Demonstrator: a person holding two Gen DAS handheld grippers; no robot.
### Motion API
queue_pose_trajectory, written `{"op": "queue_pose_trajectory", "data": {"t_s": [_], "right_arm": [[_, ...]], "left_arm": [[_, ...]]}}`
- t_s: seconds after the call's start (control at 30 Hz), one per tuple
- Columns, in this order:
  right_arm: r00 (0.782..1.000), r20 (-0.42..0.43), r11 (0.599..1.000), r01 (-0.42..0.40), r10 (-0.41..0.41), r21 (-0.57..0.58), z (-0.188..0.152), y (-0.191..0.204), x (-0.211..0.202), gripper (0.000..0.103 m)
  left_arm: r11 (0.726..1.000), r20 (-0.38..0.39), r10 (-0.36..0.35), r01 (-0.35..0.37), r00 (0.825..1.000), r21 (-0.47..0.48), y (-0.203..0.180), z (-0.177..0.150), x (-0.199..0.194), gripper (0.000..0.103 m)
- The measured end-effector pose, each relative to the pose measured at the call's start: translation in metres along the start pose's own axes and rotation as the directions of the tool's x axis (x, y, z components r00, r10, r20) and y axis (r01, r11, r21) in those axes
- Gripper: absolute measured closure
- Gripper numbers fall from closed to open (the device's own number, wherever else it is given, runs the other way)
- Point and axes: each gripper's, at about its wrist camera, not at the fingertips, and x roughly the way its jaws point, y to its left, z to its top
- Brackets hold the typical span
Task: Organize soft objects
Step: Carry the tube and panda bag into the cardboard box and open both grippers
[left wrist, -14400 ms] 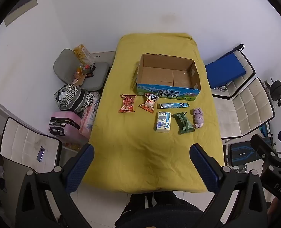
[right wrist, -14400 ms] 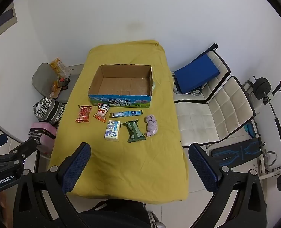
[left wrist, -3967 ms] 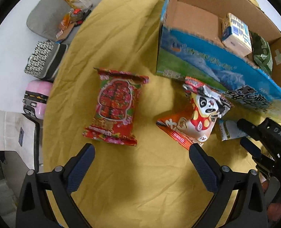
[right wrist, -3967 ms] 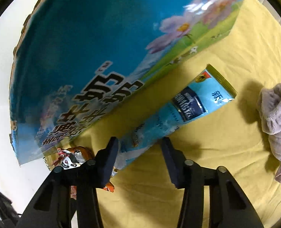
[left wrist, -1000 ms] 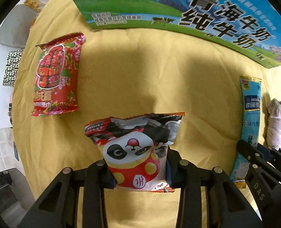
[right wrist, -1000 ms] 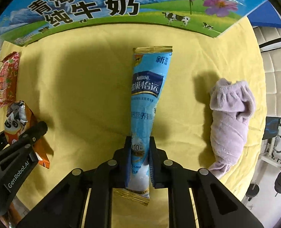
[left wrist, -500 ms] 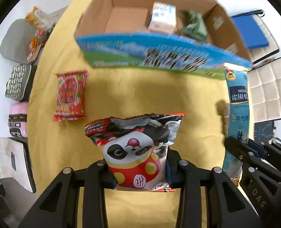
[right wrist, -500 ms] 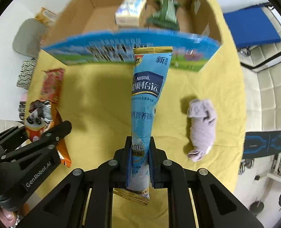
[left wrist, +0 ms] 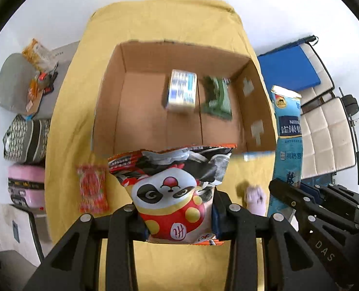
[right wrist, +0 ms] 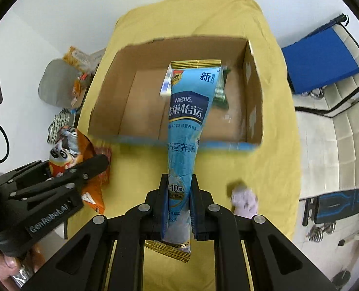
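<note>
Jaws of the left gripper (left wrist: 179, 218) clamp a panda snack bag (left wrist: 172, 194); the right gripper (right wrist: 178, 203) pinches a blue Nestle sachet (right wrist: 186, 126). Both hang above the open cardboard box (left wrist: 140, 111) on the yellow worktop (left wrist: 65, 126).

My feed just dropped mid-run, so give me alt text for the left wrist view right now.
The left gripper is shut on a panda-print snack bag, held up in front of an open cardboard box on a yellow cloth. The box holds a blue-white carton and a green packet.
</note>
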Motion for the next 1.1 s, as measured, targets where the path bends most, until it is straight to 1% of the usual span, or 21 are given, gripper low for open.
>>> {"op": "queue_pose_trajectory", "data": {"t_s": [0.03,0.07,0.17,0.3,0.37,0.5,0.63,0.73,0.8,0.87,0.93,0.97,1.0,1.07,1.1], "right_arm": [[1.000,0.002,1.000,-0.004,0.004,0.008,0.010,-0.004,0.004,0.088],[1.000,0.000,1.000,-0.008,0.008,0.016,0.023,-0.009,0.008,0.088],[1.000,-0.003,1.000,0.007,-0.007,0.022,0.055,-0.019,0.026,0.088],[0.999,-0.037,0.999,0.012,-0.010,0.044,0.090,-0.033,0.066,0.088],[0.998,-0.057,0.998,0.020,-0.017,0.055,0.108,-0.041,0.090,0.088],[0.995,-0.095,0.997,0.031,-0.024,0.069,0.130,-0.051,0.125,0.088],[0.993,-0.113,0.997,0.051,-0.044,0.059,0.145,-0.053,0.151,0.087],[0.989,-0.141,0.998,0.053,-0.046,0.046,0.156,-0.054,0.170,0.087],[0.985,-0.161,0.997,0.068,-0.062,0.035,0.163,-0.054,0.178,0.085],[0.982,-0.176,0.997,0.073,-0.065,0.036,0.167,-0.056,0.187,0.082],[0.980,-0.183,0.996,0.087,-0.079,0.035,0.171,-0.058,0.191,0.073],[0.979,-0.190,0.996,0.078,-0.070,0.037,0.172,-0.058,0.194,0.061],[0.979,-0.191,0.996,0.080,-0.071,0.040,0.173,-0.059,0.194,0.052],[0.980,-0.181,0.995,0.090,-0.081,0.037,0.173,-0.059,0.194,0.047],[0.980,-0.181,0.995,0.091,-0.083,0.039,0.174,-0.059,0.194,0.047]], "left_arm": [[1.000,-0.004,0.004,-0.004,1.000,0.001,0.002,0.008,0.004,0.070],[1.000,-0.012,0.015,-0.015,1.000,-0.004,0.006,0.025,0.011,0.070],[0.999,-0.044,0.029,-0.030,0.999,-0.015,0.020,0.058,0.038,0.070],[0.999,-0.104,0.037,-0.040,0.994,-0.030,0.039,0.097,0.081,0.070],[0.998,-0.132,0.044,-0.049,0.990,-0.035,0.045,0.110,0.100,0.070],[0.997,-0.185,0.049,-0.059,0.981,-0.053,0.061,0.131,0.139,0.070],[0.997,-0.220,0.051,-0.061,0.974,-0.040,0.068,0.145,0.173,0.069],[0.996,-0.238,0.067,-0.077,0.969,-0.034,0.070,0.152,0.187,0.067],[0.996,-0.255,0.076,-0.087,0.964,-0.035,0.070,0.155,0.195,0.066],[0.995,-0.271,0.077,-0.092,0.960,-0.043,0.071,0.157,0.201,0.063],[0.994,-0.284,0.070,-0.089,0.956,-0.056,0.072,0.157,0.206,0.060],[0.995,-0.290,0.063,-0.083,0.955,-0.059,0.072,0.157,0.208,0.056],[0.995,-0.286,0.063,-0.084,0.956,-0.062,0.072,0.156,0.207,0.054],[0.995,-0.270,0.064,-0.083,0.961,-0.062,0.072,0.156,0.204,0.049],[0.994,-0.264,0.064,-0.085,0.963,-0.067,0.073,0.155,0.202,0.047]]}}
